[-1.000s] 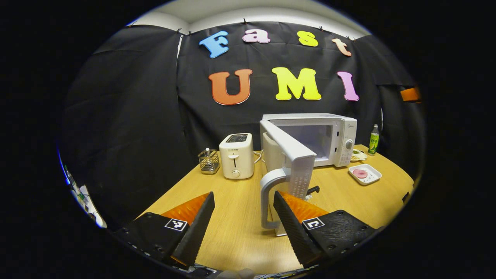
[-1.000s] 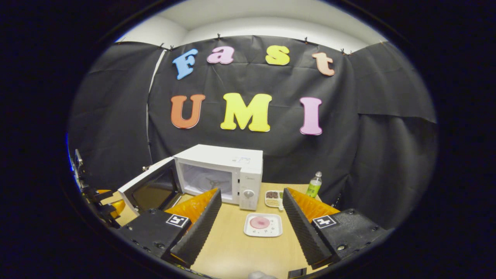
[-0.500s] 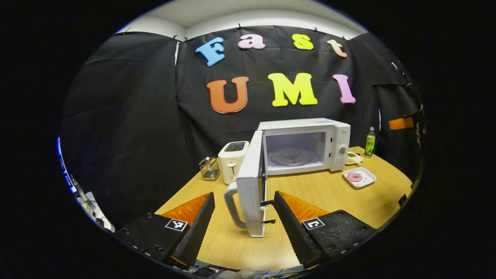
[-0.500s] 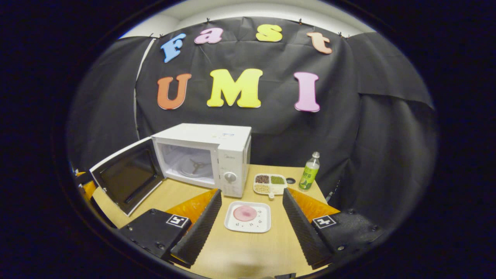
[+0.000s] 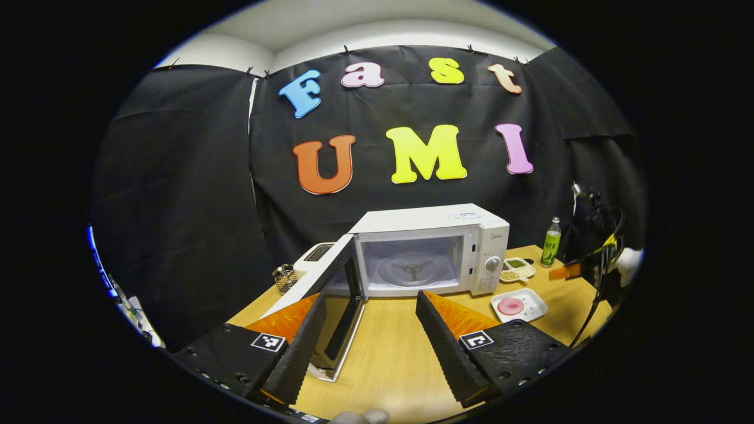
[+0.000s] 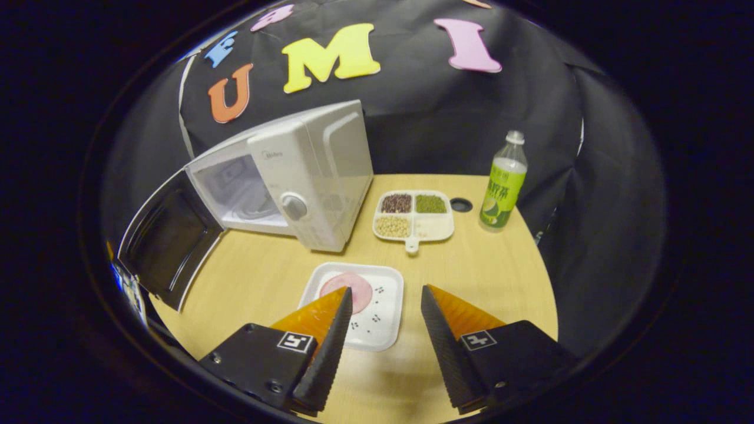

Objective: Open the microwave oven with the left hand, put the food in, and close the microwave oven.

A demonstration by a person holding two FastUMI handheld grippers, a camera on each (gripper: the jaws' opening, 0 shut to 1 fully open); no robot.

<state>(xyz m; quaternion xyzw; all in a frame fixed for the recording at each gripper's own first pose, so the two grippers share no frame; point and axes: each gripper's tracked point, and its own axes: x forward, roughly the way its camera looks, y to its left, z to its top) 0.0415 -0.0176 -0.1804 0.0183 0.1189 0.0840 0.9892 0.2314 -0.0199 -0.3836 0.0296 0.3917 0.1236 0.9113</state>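
Wooden table (image 6: 506, 282) carrying kitchen things.
Ahead and left of the right claw (image 6: 386, 318), the microwave oven (image 6: 306, 171) is standing with its door (image 6: 168, 241) hanging open; the white plate of pink food (image 6: 359, 303) is lying just under its fingertips, the divided dish of beans (image 6: 414, 215) and a green bottle (image 6: 502, 182) are sitting farther ahead. A toaster (image 5: 315, 254) and wire holder (image 5: 284, 277) are sitting ahead-left of the left claw (image 5: 371, 321).

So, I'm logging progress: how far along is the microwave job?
Done: the microwave door hangs wide open, cavity bare. In hand: the right tongs, open, hover over the white plate of food, which sits on the table. Left: grasp, load, close the door.
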